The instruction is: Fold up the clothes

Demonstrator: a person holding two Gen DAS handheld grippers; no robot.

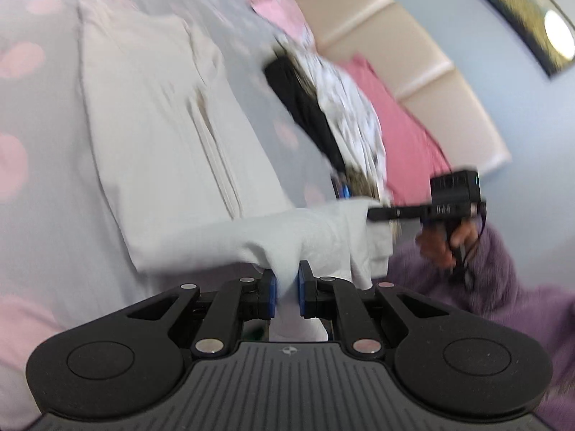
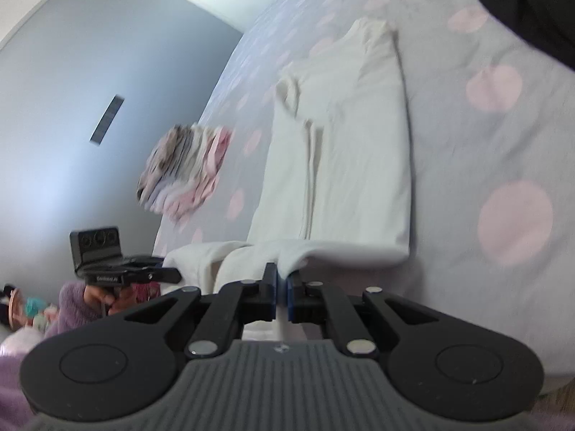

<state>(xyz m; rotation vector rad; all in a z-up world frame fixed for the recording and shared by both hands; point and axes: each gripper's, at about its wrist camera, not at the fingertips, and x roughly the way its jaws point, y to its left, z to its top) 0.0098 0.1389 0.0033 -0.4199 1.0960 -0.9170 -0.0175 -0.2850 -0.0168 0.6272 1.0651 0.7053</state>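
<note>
Left wrist view only: pile of unfolded clothes [image 1: 341, 107] (black, white print, pink) along the far side of the bed [image 1: 46, 215], a padded headboard [image 1: 413, 54] behind it, a framed picture [image 1: 521, 10] on the wall. It also shows the right gripper [image 1: 373, 213] from the side, w/ a hand [image 1: 444, 244] in a purple sleeve on its handle.

Right wrist view only: a stack of folded clothes [image 2: 187, 168] (grey, white, pink) near the bed's far edge [image 2: 503, 143], blue wall w/ a vent [image 2: 107, 118], plus the left gripper [image 2: 172, 274] side-on.

The garment [image 1: 151, 136] is cream, long, lying flat on the dotted bed cover; it looks folded lengthwise, w/ a seam or edge running down the middle. Near end is lifted off the cover & bunched, rest lies smooth. Both views blurred.

Left gripper [image 1: 287, 283]: blue pads clamped on the near hem, cloth squeezed between them. Right gripper [image 2: 282, 283]: pads nearly touching, thin fold of the same garment [image 2: 341, 136] pinched between. The two grips sit side by side along that near edge.
</note>
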